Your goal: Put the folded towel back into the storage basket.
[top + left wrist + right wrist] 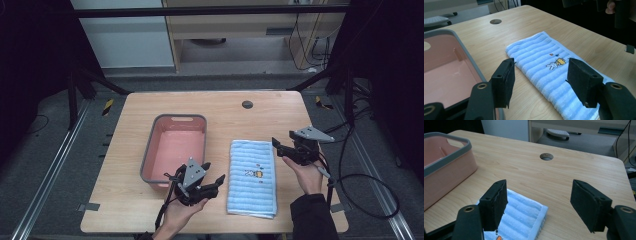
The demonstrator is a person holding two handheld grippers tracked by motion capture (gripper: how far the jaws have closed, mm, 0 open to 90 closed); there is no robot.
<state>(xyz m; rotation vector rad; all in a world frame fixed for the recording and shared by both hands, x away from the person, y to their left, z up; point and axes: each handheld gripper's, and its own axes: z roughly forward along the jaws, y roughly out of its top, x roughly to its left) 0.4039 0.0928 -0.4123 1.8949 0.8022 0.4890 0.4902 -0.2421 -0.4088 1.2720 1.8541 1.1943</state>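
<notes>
Folded blue towel lay flat on the table, right of the pink basin.
Left gripper and right gripper both spread, empty, flanking it; a shallow pinch risked lifting one layer and unfolding the towel.

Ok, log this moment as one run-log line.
left gripper: open, beside towel | right gripper: open, at towel's far corner | towel: folded, flat on table | bin: empty

The towel lies flat on the table, right of the basin (apart).
</notes>
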